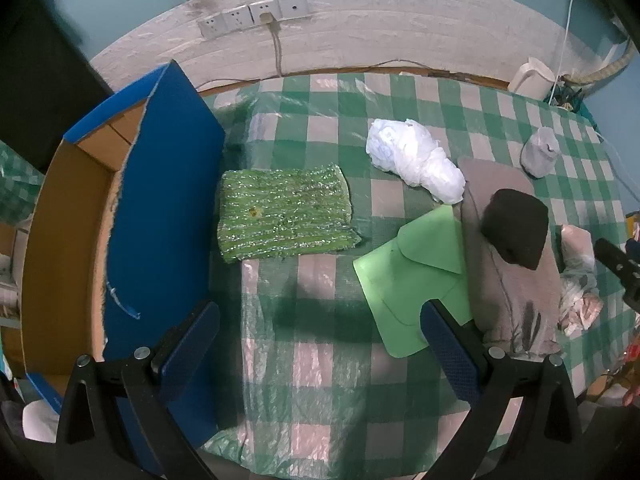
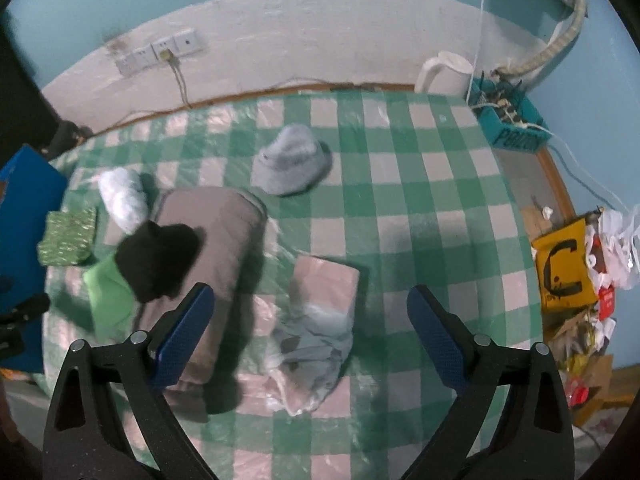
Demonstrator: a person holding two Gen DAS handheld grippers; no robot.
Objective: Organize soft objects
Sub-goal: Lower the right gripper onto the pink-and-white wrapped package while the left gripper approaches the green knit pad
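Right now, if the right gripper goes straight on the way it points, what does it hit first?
Most likely the bagged pink-and-grey cloth bundle: it lies between the open fingers of the right gripper, on the checked tablecloth. Depth is unclear.

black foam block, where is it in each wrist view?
Left wrist: the black foam block sits right of centre, on the folded grey-brown cloth.
Right wrist: the block is left of centre, on the same cloth.
Shared landmark: the white wall socket strip.
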